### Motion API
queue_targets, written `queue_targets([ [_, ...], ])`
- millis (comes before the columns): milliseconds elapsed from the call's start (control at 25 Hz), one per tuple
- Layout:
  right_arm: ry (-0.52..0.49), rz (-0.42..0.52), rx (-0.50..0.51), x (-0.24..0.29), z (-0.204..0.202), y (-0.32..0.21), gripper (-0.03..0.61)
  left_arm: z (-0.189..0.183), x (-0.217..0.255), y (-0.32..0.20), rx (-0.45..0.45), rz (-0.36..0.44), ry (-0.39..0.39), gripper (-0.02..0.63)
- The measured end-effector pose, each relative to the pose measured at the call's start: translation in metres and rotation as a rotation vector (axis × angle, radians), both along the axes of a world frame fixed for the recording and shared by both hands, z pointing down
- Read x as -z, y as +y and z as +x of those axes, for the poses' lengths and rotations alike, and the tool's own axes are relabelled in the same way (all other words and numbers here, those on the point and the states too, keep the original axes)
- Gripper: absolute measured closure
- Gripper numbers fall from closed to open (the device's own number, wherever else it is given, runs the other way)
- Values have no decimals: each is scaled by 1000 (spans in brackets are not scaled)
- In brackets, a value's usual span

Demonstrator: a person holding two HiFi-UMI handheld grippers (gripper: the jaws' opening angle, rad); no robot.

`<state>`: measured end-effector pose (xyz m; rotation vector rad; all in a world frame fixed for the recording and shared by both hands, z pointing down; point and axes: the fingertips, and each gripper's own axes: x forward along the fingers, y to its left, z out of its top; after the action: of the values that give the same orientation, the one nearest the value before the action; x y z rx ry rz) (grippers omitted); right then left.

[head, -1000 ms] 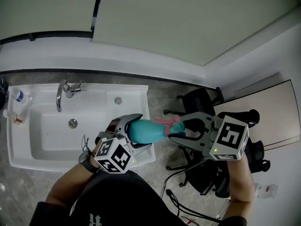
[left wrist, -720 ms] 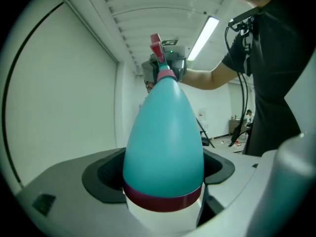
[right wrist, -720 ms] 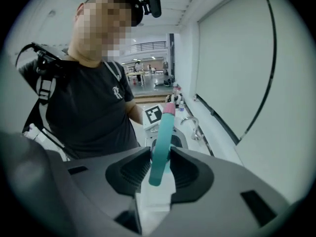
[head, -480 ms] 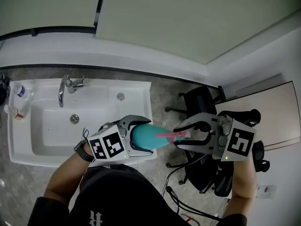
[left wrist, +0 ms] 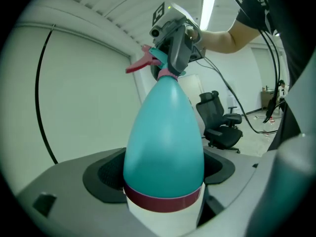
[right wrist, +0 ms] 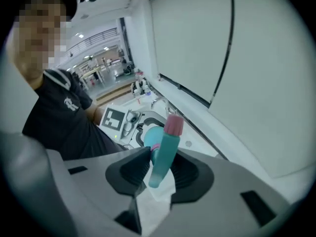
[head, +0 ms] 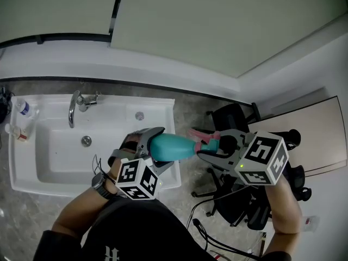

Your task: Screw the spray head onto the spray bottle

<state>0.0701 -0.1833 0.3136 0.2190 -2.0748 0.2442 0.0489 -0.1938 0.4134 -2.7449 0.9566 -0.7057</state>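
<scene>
Both hands are back up. Half a second ago the pair had dipped toward the person's body, and now the spray bottle (head: 173,147) rides higher again, out past the right rim of the sink (head: 169,118) and in the air, resting on nothing. The marker cube on the right tool (head: 216,148) shows a different tilt than it did a second ago, and the pink trigger (head: 196,132) has swung round to stick up and away toward the wall. That reads as a twisting stroke on the spray head (head: 207,143).

The left tool (head: 156,148) is clamped on the bottle's fat lower end, with both pads tight against the body just above the magenta band. The right tool's jaws are partly closed, with the spray head pinched between the pads. The head sits on the neck (how far the thread has run down, no view tells), so the screwing looks under way and not yet finished.

The bottle's long axis lies nearly level, running left to right across the head view. Its base is in the left tool and its neck points straight at the right tool. The head's body crosses that line, with the nozzle end away from the person.
</scene>
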Motion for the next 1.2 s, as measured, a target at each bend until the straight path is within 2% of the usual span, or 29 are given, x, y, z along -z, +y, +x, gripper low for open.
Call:
queue_targets([
  [160, -20, -109, -234, -14, 6, -10, 449, -6, -10, -8, 91, 53, -93, 193],
  [280, -46, -215, -369, -26, 8, -11, 449, -2, -17, -8, 85, 66, -112, 193],
  [360, -88, -270, -424, -28, 5, -8, 445, 4, -19, -4, 46, 53, -73, 193],
  [440, -151, -294, -448, -19, 0, -4, 378, 9, -19, 0, -1, 31, -10, 193],
  [560, -257, -307, -438, 4, -7, 3, 273, 10, -15, 4, -62, 13, 88, 193],
  [680, -334, -320, -394, 26, -4, 14, 259, 7, -5, 6, -116, 2, 177, 193],
  [760, -399, -311, -326, 51, 6, 22, 258, 6, 1, 10, -161, -7, 215, 193],
  [800, -427, -260, -272, 68, 12, 24, 258, 6, 4, 12, -189, -15, 231, 193],
  [840, -438, -165, -201, 86, 18, 24, 259, 7, 8, 15, -218, -26, 248, 193],
  [920, -390, 108, 10, 113, 14, 27, 259, 9, 15, 21, -269, -60, 290, 193],
  [1000, -235, 352, 268, 113, -4, 39, 259, 13, 22, 29, -316, -97, 333, 193],
  [1040, -115, 419, 375, 101, -7, 46, 259, 16, 25, 33, -336, -108, 345, 193],
  [1120, 99, 436, 540, 68, -9, 51, 259, 21, 29, 39, -365, -117, 360, 193],
  [1200, 205, 360, 579, 42, -9, 49, 259, 24, 34, 41, -369, -121, 389, 193],
])
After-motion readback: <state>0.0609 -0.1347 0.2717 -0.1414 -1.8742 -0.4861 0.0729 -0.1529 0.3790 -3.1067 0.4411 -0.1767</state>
